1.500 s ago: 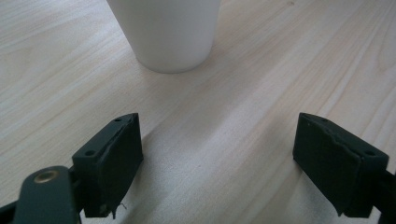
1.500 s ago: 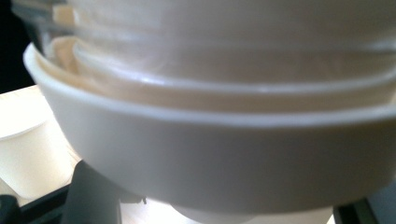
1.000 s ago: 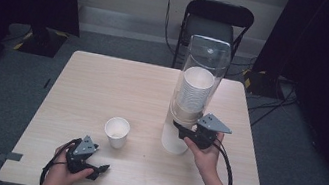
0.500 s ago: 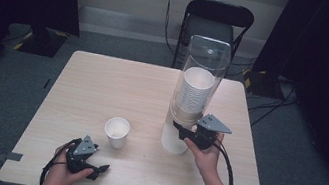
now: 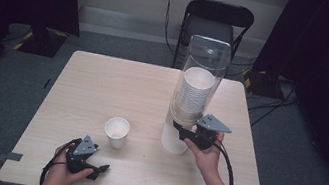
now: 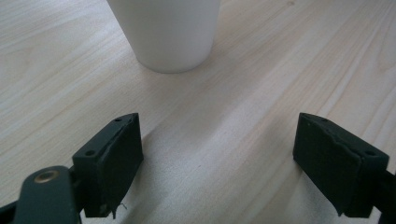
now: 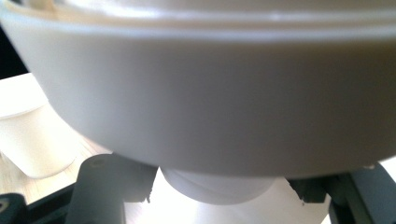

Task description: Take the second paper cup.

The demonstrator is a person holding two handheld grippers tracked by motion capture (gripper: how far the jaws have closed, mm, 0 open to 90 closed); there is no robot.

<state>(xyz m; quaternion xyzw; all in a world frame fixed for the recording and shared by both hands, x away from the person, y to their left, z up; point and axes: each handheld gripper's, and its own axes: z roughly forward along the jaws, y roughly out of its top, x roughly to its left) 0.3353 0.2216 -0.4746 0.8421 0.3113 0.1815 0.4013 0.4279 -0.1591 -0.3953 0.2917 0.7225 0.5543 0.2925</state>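
Observation:
A clear tube dispenser (image 5: 207, 59) stands on a white base (image 5: 172, 142) right of the table's middle, with a stack of white paper cups (image 5: 196, 90) inside. My right gripper (image 5: 180, 130) reaches under its collar (image 7: 210, 107). Its jaws close on either side of the lowest cup's bottom (image 7: 219, 184), which pokes out below. A loose white cup (image 5: 116, 132) stands upright left of the dispenser. My left gripper (image 5: 102, 167) rests on the table near the front left, open, with the loose cup (image 6: 166, 32) a short way ahead of its empty jaws.
The wooden table (image 5: 103, 82) has bare room at the back left. A black chair (image 5: 217, 25) stands behind the far edge. Cables trail from both grippers toward the front edge.

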